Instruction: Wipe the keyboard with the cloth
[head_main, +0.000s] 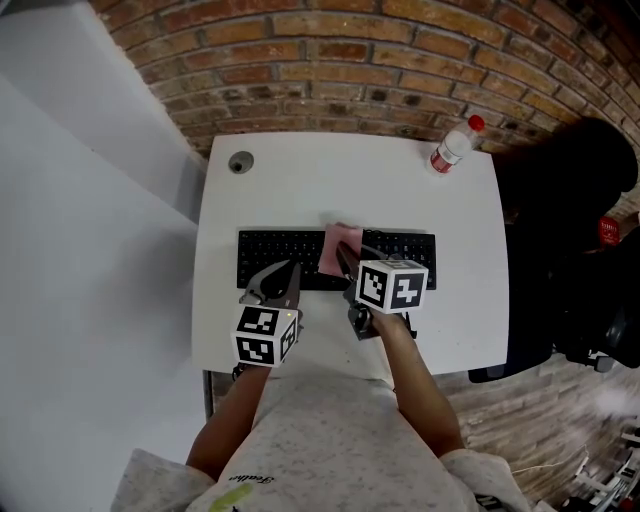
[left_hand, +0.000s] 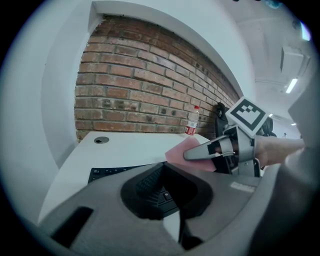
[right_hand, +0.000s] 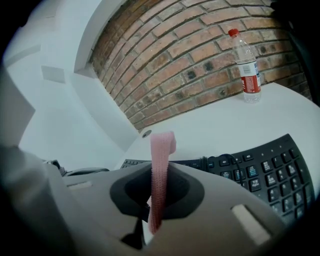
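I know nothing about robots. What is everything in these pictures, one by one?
table: one, white, against wall
keyboard: one, black, mid-table
cloth: one, pink, over keyboard's middle
bottle: one, clear, red cap, far right corner
grommet: one, grey, far left corner
chair: one, black, right of table
wall: one, red brick, behind table
left gripper: one, grey, jaws together, empty, keyboard's near left
right gripper: one, grey, shut on cloth
arms: two, bottom centre
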